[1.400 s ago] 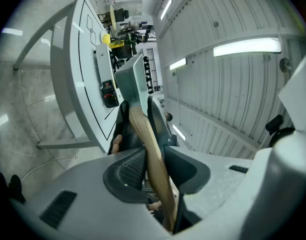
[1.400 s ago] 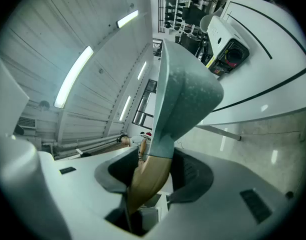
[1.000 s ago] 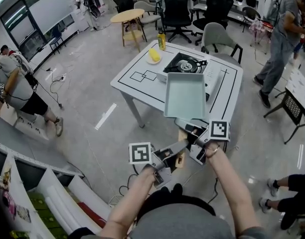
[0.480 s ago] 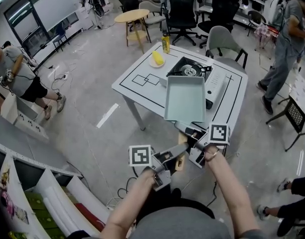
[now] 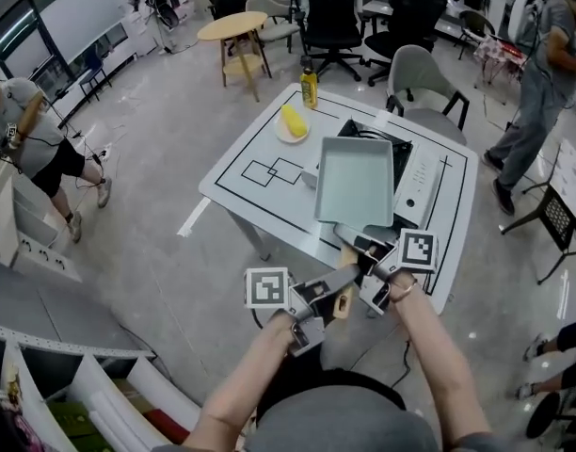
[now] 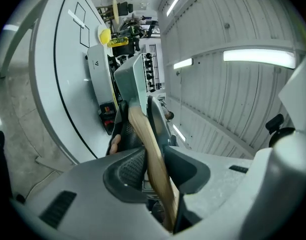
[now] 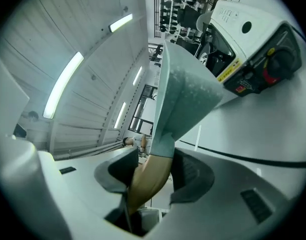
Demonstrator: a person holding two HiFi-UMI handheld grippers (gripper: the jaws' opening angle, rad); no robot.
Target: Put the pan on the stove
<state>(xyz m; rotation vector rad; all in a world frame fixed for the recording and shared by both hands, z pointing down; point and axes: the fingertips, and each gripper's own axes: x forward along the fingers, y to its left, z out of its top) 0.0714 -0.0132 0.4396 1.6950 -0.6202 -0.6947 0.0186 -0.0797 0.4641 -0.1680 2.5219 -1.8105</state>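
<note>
With the jaws of the left gripper (image 5: 337, 286) and right gripper (image 5: 367, 252) both clamped on its wooden handle (image 5: 344, 302), the pan (image 5: 354, 179) hangs over the stove (image 5: 418, 185) on the counter (image 5: 250, 201), probably needing a level lowering next.

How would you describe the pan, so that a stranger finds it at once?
Find the white table with black lines in the room's middle. Over its portable stove hangs the pan: the only pale green rectangular tray, with a wooden handle.
</note>
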